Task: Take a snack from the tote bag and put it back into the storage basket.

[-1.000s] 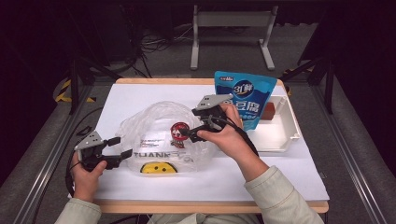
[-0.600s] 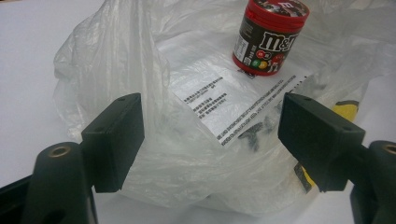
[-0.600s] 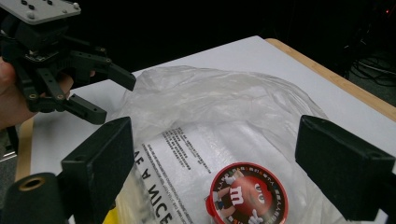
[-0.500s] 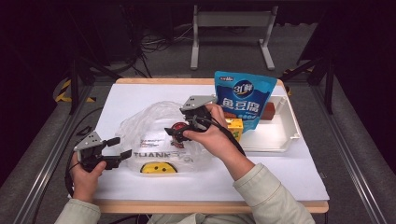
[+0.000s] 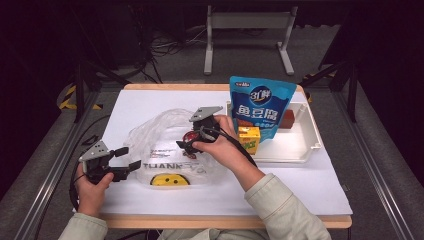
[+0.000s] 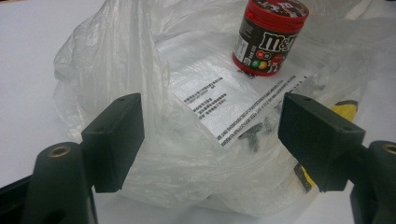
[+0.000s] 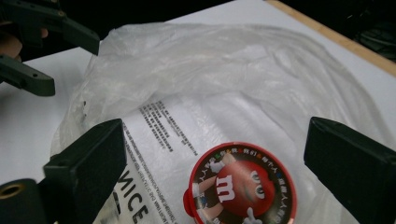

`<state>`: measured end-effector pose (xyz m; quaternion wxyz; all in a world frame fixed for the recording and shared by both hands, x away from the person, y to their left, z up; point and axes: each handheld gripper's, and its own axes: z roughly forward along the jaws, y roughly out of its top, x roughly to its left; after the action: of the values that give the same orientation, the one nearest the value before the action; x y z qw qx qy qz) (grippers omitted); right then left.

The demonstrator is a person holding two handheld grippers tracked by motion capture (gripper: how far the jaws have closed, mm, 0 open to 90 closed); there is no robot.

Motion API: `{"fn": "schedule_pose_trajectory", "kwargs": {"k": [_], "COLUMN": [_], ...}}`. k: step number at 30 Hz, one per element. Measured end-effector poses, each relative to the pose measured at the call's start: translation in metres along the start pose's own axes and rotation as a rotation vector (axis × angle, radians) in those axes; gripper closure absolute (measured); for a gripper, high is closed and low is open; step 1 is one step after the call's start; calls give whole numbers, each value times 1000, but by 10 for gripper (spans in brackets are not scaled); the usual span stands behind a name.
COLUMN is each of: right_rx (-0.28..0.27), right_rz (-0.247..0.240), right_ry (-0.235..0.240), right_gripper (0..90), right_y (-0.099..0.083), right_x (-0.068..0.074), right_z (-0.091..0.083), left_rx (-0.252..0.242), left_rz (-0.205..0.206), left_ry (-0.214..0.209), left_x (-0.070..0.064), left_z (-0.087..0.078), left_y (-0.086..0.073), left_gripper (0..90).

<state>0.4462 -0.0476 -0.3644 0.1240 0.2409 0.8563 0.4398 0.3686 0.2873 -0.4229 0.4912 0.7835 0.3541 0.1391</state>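
A red-lidded M&M's can point(image 5: 190, 138) point(image 6: 268, 39) point(image 7: 240, 184) stands upright on a crumpled clear plastic bag point(image 5: 160, 142) point(image 6: 187, 140) point(image 7: 210, 79) with printed text and a yellow smiley. Whether the can is inside the bag's mouth I cannot tell. My right gripper point(image 5: 187, 145) point(image 7: 215, 172) hovers just above the can, open, its jaws wide on either side of the lid. My left gripper point(image 5: 127, 159) point(image 6: 217, 135) is open at the bag's left edge, jaws spread toward the plastic and holding nothing.
A white tray point(image 5: 300, 150) at the right holds a tall blue pouch point(image 5: 260, 107), a yellow box point(image 5: 248, 139) and a brown block point(image 5: 287, 119). The right forearm crosses the table's front right. White table surface lies bare behind the bag.
My right gripper has shifted left over the bag, closer above the can. The can and the left gripper stay where they were.
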Motion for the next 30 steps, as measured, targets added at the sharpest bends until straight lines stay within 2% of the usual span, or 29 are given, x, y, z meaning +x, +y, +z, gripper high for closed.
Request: {"fn": "schedule_pose_trajectory", "kwargs": {"k": [4, 5, 14, 30], "right_rx": [22, 25, 57, 106], "right_rz": [-8, -8, 0, 19], "right_ry": [-33, -35, -67, -62], "right_gripper": [54, 51, 49, 50], "right_y": [-6, -7, -20, -35], "right_x": [-1, -1, -6, -11], "right_z": [7, 9, 21, 34], "left_rx": [0, 0, 0, 2], "left_rz": [0, -8, 0, -1], "left_ry": [1, 0, 1, -2], "left_x": [0, -1, 0, 0], "left_z": [0, 0, 0, 1], "left_y": [0, 0, 0, 0], "left_gripper": [232, 232, 231, 232]}}
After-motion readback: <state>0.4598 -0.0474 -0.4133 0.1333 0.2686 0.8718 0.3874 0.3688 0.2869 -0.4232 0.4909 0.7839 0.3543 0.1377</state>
